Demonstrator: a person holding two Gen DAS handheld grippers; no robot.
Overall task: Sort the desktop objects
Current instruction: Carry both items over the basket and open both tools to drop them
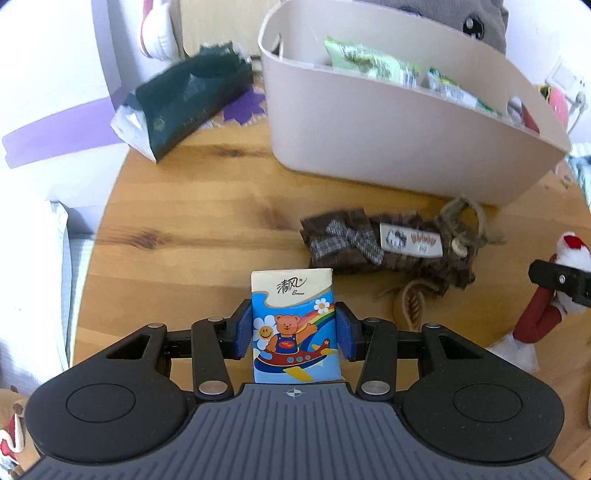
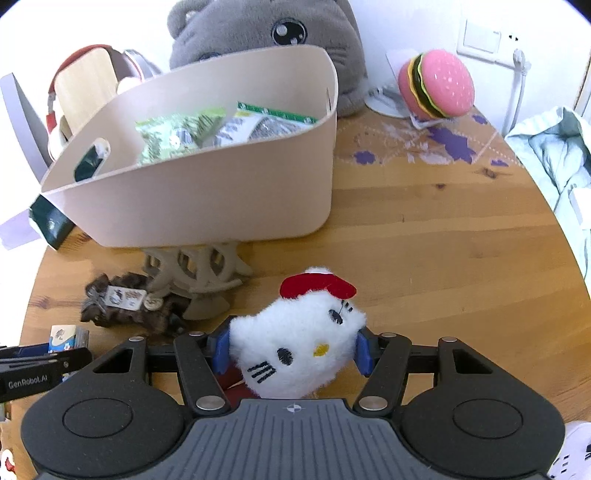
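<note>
The left claw (image 1: pixel 294 329) gripped a tissue pack (image 1: pixel 294 325) and the right claw (image 2: pixel 291 350) clenched a plush cat (image 2: pixel 295 347), both near the table's (image 2: pixel 443 240) front edge. Each needed a firm, level carry to clear the beige bin's (image 2: pixel 221 199) rim before letting go.

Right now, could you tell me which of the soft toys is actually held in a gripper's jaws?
The white cat plush with the red bow, clamped in the right gripper. The grey plush and the burger toy sit untouched behind the bin.
</note>
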